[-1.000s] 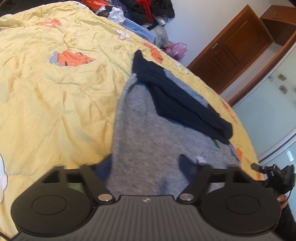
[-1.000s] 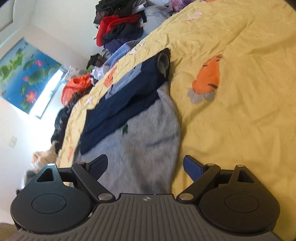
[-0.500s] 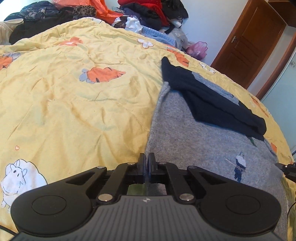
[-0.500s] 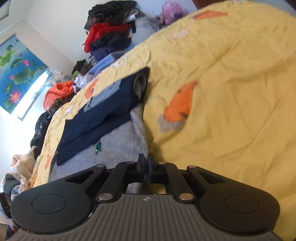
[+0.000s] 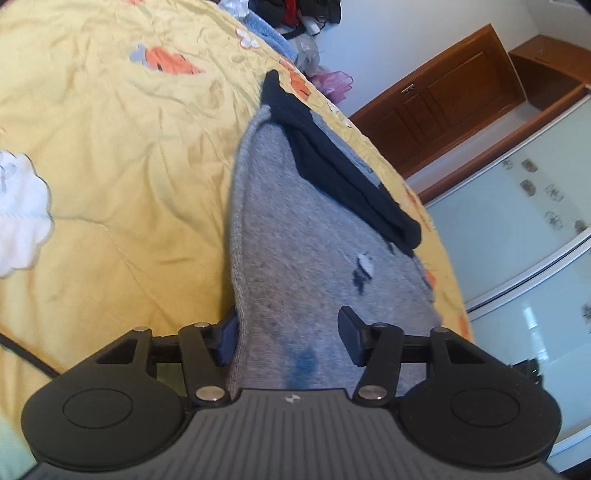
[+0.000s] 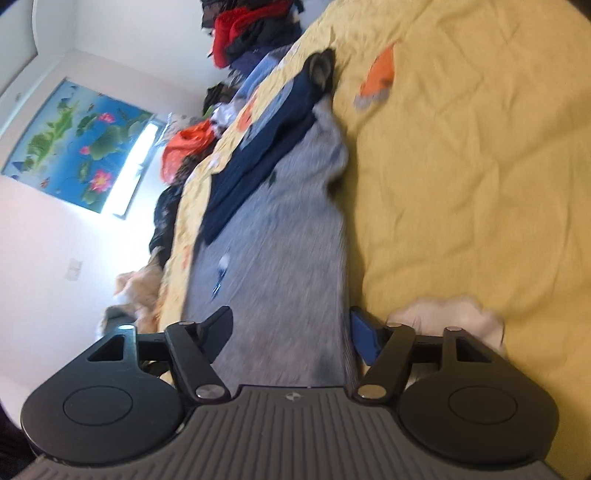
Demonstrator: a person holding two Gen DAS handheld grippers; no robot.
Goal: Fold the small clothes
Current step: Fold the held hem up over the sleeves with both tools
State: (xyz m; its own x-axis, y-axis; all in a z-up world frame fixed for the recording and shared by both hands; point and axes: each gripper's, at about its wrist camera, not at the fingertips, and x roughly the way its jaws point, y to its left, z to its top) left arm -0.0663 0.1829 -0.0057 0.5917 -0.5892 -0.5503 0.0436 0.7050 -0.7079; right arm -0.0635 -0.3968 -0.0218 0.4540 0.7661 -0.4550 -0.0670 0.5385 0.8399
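A small grey knit garment (image 5: pixel 306 258) with dark navy sleeves (image 5: pixel 343 177) folded across its far part lies on a yellow quilt (image 5: pixel 110 184). My left gripper (image 5: pixel 288 338) is open, its fingers astride the garment's near hem. The same grey garment (image 6: pixel 288 258) shows in the right wrist view, with the navy sleeves (image 6: pixel 266 147) beyond. My right gripper (image 6: pixel 291 332) is open, its fingers also astride the near grey hem. I cannot tell whether the hem touches the pads.
The quilt (image 6: pixel 461 184) carries orange and white appliqué patches. Piles of loose clothes (image 6: pixel 251 33) lie at the bed's far end. A wooden door (image 5: pixel 443 107) and glass wardrobe panels (image 5: pixel 517 240) stand to the right. A lotus picture (image 6: pixel 81 144) hangs on the wall.
One second ago both grippers were open. Half a second ago both were shut on the grey hem. Now both are open again, and both views have tilted.
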